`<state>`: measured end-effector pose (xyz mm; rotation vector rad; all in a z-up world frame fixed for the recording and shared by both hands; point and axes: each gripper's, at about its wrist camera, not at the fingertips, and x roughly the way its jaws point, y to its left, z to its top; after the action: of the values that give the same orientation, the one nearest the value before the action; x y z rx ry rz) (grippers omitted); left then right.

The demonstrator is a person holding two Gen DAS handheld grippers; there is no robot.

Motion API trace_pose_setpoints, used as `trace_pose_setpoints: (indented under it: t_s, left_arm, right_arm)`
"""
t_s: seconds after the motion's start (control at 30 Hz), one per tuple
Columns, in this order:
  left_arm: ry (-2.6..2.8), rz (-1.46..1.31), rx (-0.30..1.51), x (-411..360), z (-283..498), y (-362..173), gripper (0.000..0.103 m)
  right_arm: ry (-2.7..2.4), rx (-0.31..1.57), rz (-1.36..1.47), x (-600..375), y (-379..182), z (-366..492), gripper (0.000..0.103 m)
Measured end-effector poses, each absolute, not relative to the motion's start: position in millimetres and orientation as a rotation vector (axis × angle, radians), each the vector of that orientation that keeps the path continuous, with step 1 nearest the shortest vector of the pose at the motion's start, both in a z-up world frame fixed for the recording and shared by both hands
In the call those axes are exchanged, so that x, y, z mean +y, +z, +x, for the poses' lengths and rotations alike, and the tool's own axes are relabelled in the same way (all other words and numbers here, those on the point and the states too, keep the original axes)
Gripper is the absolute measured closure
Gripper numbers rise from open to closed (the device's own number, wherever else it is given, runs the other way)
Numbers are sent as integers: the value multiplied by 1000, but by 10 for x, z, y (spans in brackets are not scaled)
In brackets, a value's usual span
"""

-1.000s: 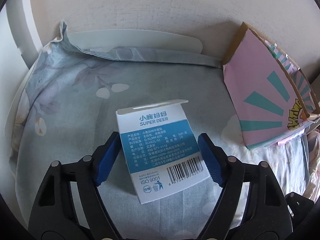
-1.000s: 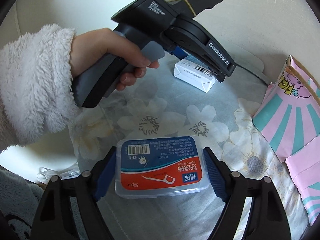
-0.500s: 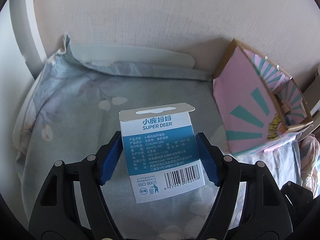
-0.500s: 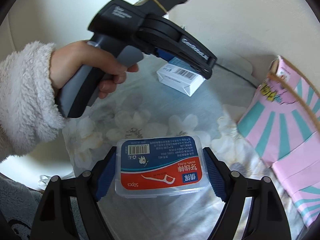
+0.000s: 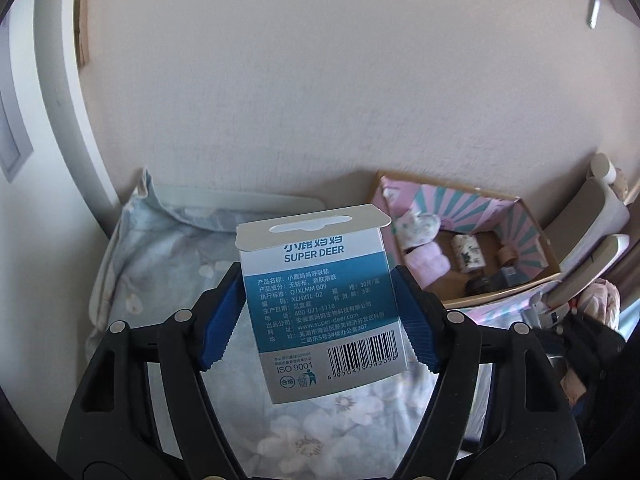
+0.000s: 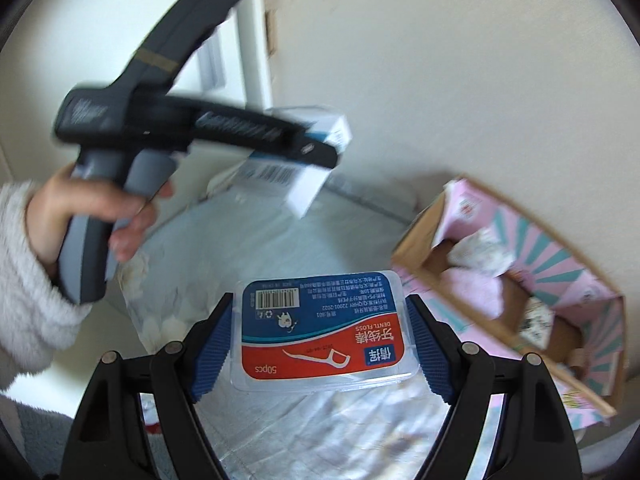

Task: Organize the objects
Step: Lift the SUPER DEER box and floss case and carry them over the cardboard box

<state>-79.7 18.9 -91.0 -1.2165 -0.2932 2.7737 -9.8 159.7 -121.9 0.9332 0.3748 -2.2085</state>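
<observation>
left wrist view
your left gripper (image 5: 320, 316): its blue pads are clamped on both sides of the super deer box (image 5: 322, 300), held upright and raised clear of the floral cloth (image 5: 168, 280).
landmark: the pink cardboard box (image 5: 516, 220) stands open to the right of the super deer box and behind it, against the wall.
inside the pink cardboard box: a pink roll (image 5: 428, 266), a white patterned roll (image 5: 466, 254) and some dark items you can't make out.

right wrist view
your right gripper (image 6: 320, 332): its pads press on both sides of the dental floss case (image 6: 324, 332), label up, lifted above the floral cloth (image 6: 256, 240).
pink cardboard box (image 6: 568, 268): to the right of the dental floss case, top open.
your left hand (image 6: 92, 208): left of the pink cardboard box and higher, it grips the left gripper (image 6: 316, 152), blurred, with the super deer box (image 6: 296, 172) in its jaws.
</observation>
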Motion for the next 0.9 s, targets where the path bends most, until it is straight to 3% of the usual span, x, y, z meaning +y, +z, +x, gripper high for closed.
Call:
trace_pose_setpoints:
  t_s: [0.4,0.9]
  left_arm:
    - [2710,-1109,-273,712,-507,-323,34]
    - [2567,-1059,-252,1320,-393,-202,34]
  right_arm:
    - [-2544,156,1011,2349,-375,-249,24]
    - [-2796,88,1057,2990,-224,-111,24]
